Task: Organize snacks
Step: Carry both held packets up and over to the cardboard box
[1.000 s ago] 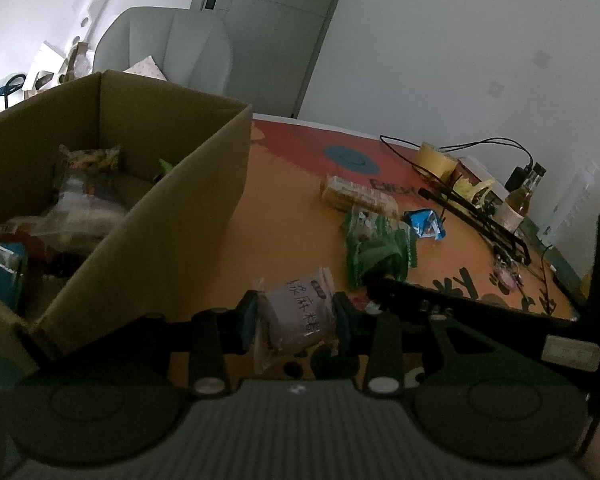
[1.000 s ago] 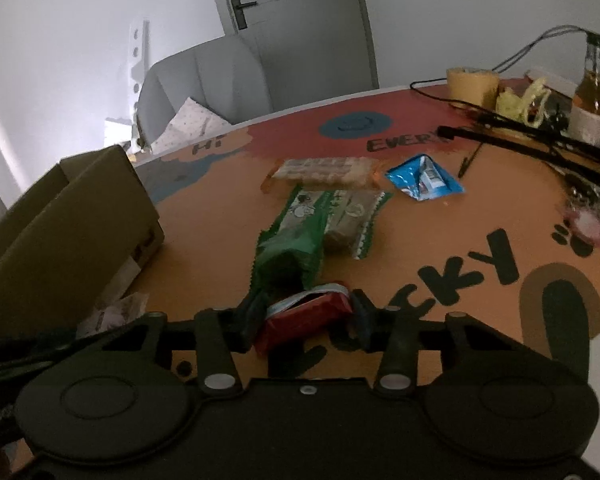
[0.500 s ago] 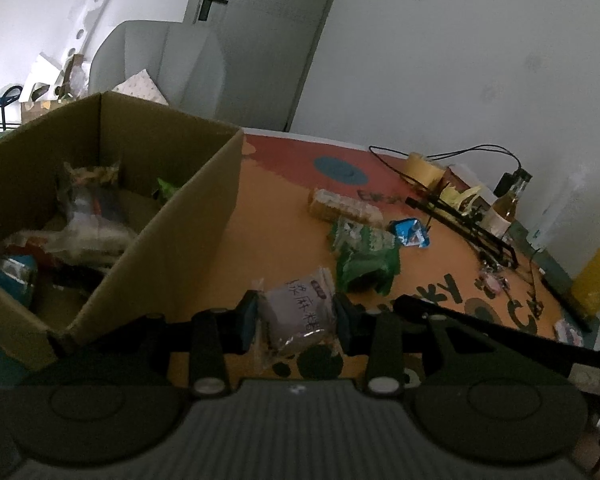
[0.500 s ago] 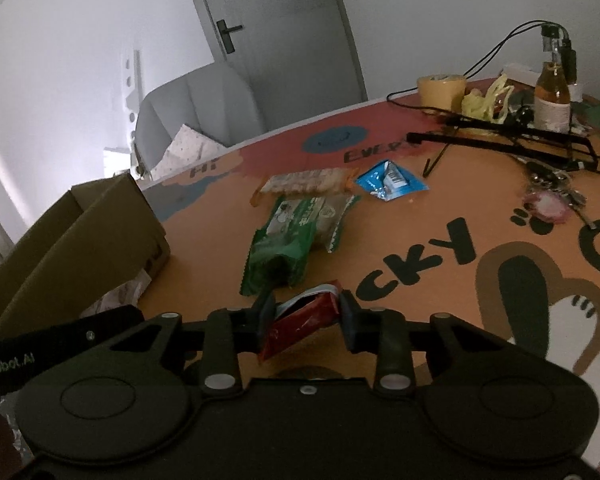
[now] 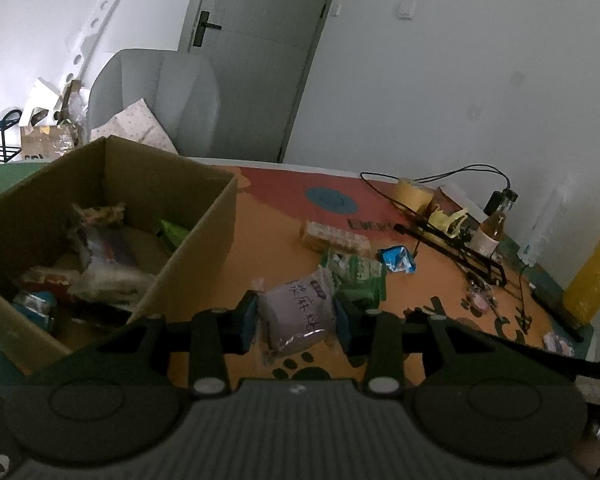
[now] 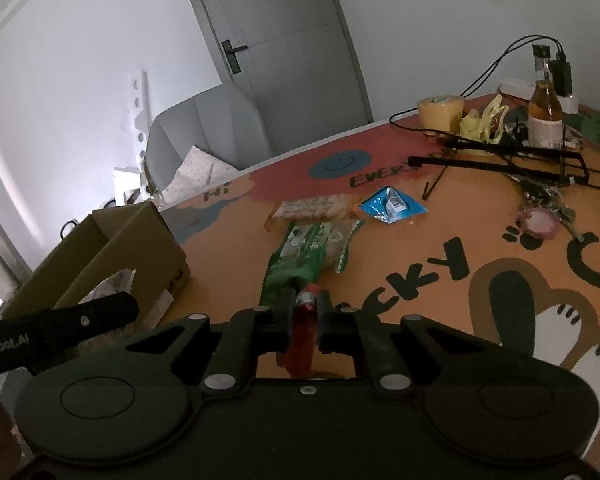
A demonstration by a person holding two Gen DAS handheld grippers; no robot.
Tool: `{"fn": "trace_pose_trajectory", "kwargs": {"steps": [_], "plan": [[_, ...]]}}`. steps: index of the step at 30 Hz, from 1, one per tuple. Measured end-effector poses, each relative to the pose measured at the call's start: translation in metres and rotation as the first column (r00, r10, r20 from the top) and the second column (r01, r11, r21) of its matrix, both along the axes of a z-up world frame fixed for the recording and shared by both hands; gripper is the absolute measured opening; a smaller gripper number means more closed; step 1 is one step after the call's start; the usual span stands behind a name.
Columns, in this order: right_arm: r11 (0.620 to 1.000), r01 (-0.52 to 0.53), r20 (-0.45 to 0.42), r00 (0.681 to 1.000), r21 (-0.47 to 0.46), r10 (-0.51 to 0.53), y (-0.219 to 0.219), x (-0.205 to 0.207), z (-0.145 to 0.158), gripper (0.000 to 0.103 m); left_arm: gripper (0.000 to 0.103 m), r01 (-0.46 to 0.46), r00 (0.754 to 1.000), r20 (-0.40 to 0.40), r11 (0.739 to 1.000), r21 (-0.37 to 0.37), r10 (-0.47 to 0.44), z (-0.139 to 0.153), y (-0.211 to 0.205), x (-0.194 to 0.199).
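Dim light falls on plain white walls [image 5: 460, 60]. A closed grey door [image 6: 284, 40] with a dark lever handle [image 5: 205, 29] stands behind a grey padded armchair [image 5: 160, 92]. The bench [image 6: 480, 208] has an orange and red cartoon-printed top.

The left gripper [image 5: 296, 322] pinches a pale purple snack packet [image 5: 300, 312] between its fingers. The open cardboard box [image 5: 204, 240] holding snacks sits to its left; green packets [image 5: 360, 276] lie just beyond.

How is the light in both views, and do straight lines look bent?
Left wrist view: dim, grainy; the door frame bows, and the cardboard box interior is dark. Right wrist view: dim too, brighter wall at left; the table edge curves.
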State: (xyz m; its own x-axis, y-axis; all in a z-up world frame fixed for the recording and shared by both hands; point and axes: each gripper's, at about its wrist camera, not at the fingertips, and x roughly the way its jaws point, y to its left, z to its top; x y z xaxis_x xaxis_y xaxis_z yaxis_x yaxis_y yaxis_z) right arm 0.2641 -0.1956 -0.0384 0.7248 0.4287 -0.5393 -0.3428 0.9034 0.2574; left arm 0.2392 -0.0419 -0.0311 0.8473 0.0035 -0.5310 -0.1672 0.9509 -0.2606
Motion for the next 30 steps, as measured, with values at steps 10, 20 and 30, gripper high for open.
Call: {"fn": "trace_pose_trajectory", "kwargs": {"steps": [10, 20, 30], "plan": [[0.998, 0.016, 0.011, 1.0, 0.054, -0.017, -0.021, -0.006, 0.01, 0.004, 0.039, -0.011, 1.0, 0.021, 1.0, -0.002, 0.011, 0.006, 0.005, -0.003], [0.996, -0.017, 0.061, 0.998, 0.091, 0.011, -0.015, -0.011, 0.035, 0.003, 0.039, -0.016, 0.997, 0.073, 1.0, -0.013, 0.017, 0.027, 0.014, -0.009], [0.991, -0.094, 0.121, 0.989, 0.091, 0.083, 0.027, -0.014, 0.06, 0.003, 0.039, -0.057, 0.993, 0.101, 0.998, -0.006, 0.057, 0.04, 0.044, -0.024]]}}
